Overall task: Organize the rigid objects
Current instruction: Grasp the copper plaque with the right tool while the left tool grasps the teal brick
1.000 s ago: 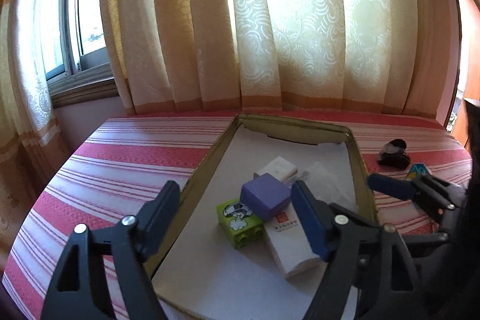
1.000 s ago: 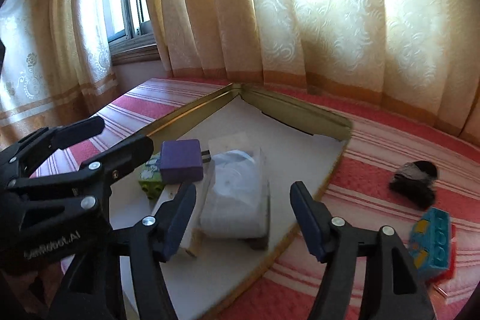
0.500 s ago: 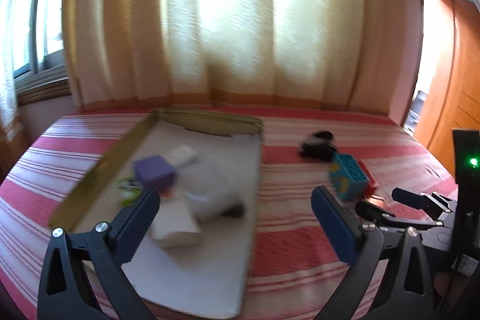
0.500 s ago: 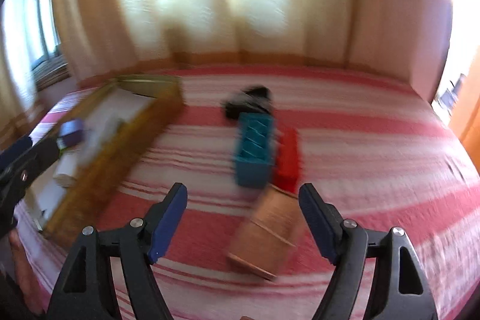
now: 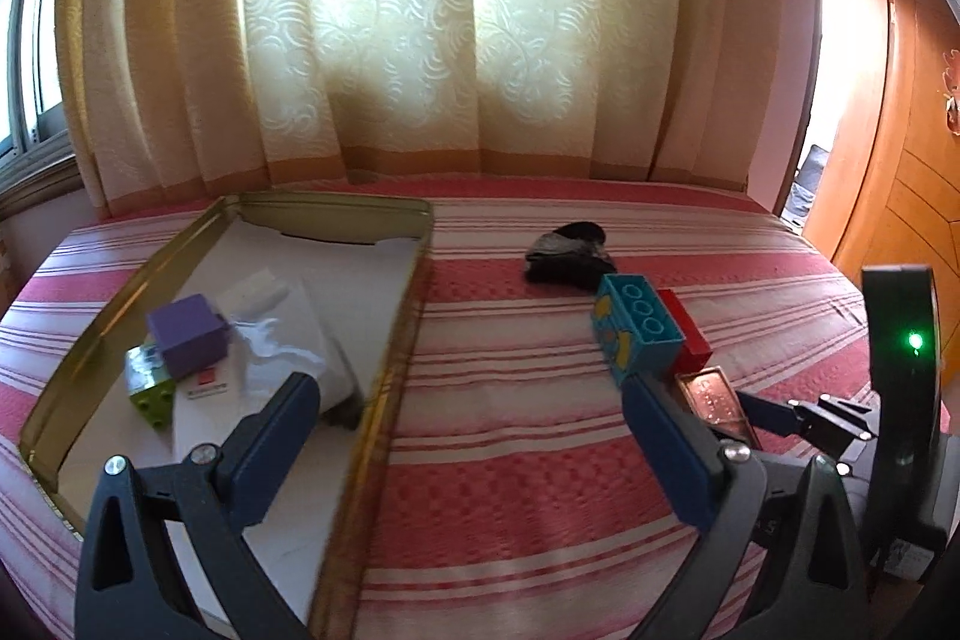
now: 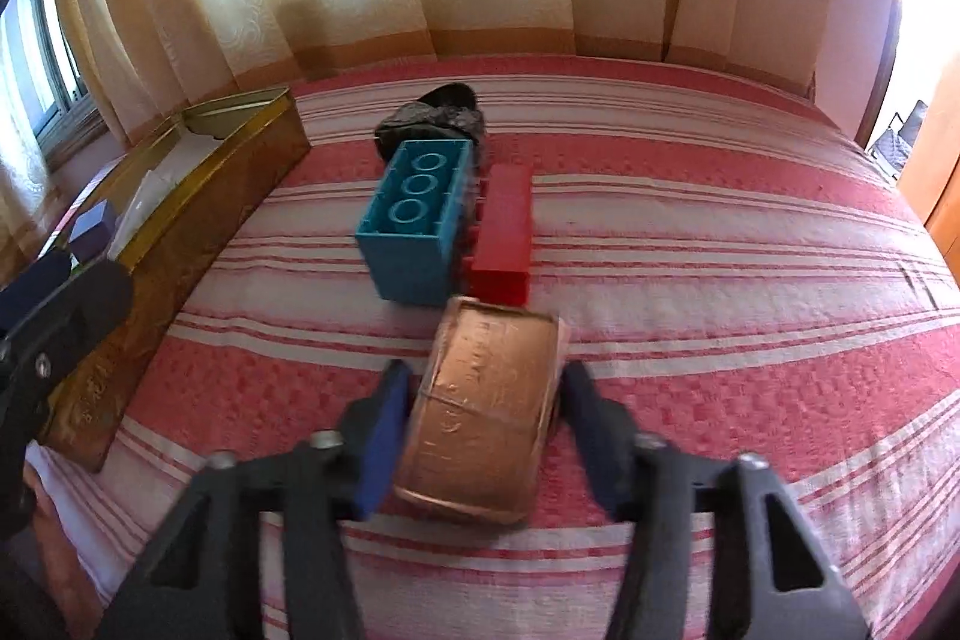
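Right gripper [image 6: 480, 418]: wide open, one finger on each side of the copper box [image 6: 486, 412], not squeezing it.
Left gripper [image 5: 474, 436]: wide open, holding nothing.
Copper box: just in front of the blue block [image 6: 417, 217].
Gold tray [image 5: 384, 358]: left of the blue block.

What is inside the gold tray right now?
The gold tray holds a purple cube, a green block, a white box and a clear-wrapped white packet on white lining. Anything beneath them is hidden.
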